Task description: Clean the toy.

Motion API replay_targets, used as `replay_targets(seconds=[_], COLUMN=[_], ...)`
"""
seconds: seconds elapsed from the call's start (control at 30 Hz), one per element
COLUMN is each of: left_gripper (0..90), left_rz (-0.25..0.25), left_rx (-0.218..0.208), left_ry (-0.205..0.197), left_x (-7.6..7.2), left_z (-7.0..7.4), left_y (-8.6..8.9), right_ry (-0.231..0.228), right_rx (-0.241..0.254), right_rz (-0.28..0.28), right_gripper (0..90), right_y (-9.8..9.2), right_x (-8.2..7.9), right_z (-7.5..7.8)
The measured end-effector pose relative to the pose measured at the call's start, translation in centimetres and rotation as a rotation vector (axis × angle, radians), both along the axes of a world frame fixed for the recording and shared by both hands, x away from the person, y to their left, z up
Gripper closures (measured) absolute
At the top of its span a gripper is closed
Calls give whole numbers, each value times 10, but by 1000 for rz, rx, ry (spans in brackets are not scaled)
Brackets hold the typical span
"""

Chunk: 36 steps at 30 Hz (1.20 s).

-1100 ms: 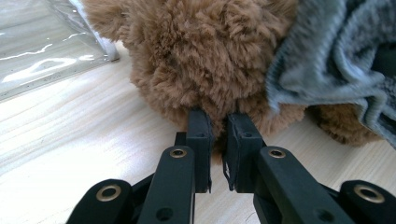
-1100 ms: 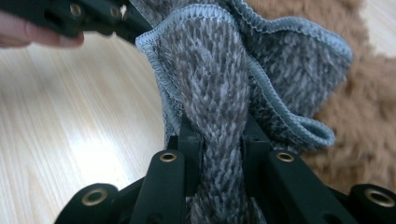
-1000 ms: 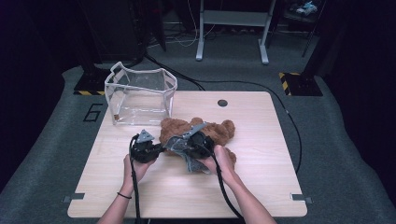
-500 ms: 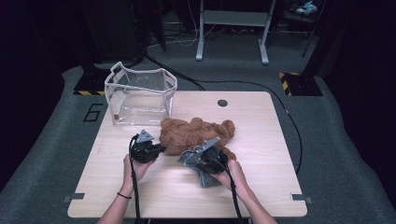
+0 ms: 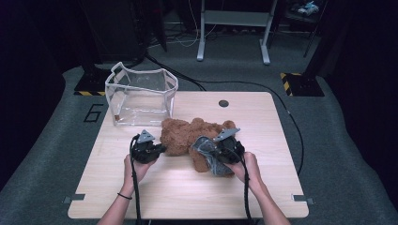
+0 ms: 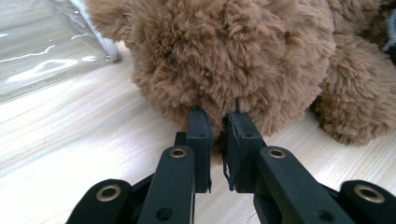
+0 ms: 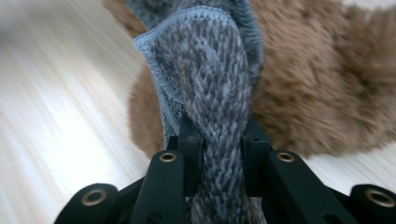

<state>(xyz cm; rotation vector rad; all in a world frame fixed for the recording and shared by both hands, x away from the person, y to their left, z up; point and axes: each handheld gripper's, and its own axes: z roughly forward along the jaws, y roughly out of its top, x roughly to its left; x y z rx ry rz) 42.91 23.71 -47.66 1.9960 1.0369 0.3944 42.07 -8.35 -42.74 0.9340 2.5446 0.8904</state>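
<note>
Grey knitted cloth is pinched between the jaws of the right gripper, draped over the near right part of a brown teddy bear. The left gripper pinches fur at the bear's left side. Beyond them, at the table's far left, stands a clear plastic bag.

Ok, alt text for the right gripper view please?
The right tool is clamped on a grey knitted garment, which rises between its black jaws. Behind lies a brown plush teddy bear on a pale wooden table.
</note>
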Motion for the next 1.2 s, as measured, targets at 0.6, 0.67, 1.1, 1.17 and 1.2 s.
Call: replay_targets(seconds=[0.6,0.67,1.1,1.17,1.2], left_gripper=[810,811,812,813,813], left_rz=[-4,-4,-5,-11,-12], left_rx=[3,6,10,18,21], left_ry=[-1,4,3,3,3], left_x=[1,1,0,0,0], left_z=[-1,0,0,0,0], left_y=[2,2,0,-1,-1], right_ry=[111,108,46,67,74], right_rx=[31,28,242,239,232], right_rz=[-79,-87,-280,-272,-262], right_gripper=[755,754,753,753,754], right_y=[-58,-64,-98,-91,-85], right_x=[-21,-21,31,38,44], right_z=[-25,-21,-7,-10,-14])
